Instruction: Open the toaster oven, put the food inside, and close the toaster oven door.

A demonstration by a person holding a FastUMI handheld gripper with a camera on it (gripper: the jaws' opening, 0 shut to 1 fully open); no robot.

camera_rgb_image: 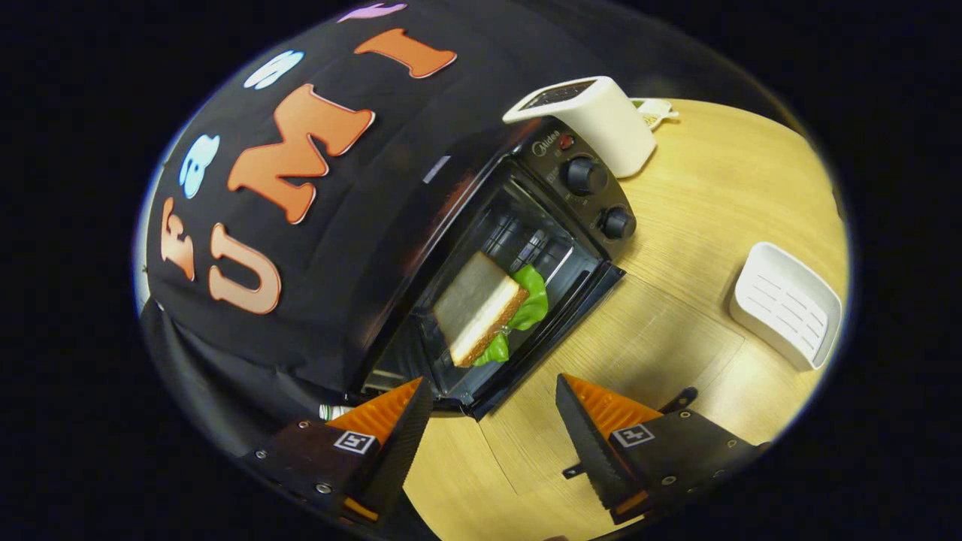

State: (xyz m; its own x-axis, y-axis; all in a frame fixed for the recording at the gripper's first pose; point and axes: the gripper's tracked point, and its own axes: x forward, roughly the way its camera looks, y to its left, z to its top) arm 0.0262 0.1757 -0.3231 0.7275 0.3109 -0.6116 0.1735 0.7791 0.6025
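Note:
A black toaster oven [579,188] with two knobs stands on the wooden table [699,225], against the black cloth wall. Its door [552,338] hangs open and down, the front edge just ahead of my fingers. A sandwich [477,304] of pale bread with green lettuce [532,297] sits tilted in the oven's opening, in front of the wire rack. I cannot tell whether it rests on the rack or on the door. My gripper [492,387] is open and holds nothing. Its fingertips [421,398] stand on either side of the door's near corner, apart from the sandwich.
A white boxy appliance [594,120] stands right behind the oven. A white ribbed tray [785,304] lies on the table to the right, beyond the right finger. A small white and green object [334,412] peeks out by the left finger.

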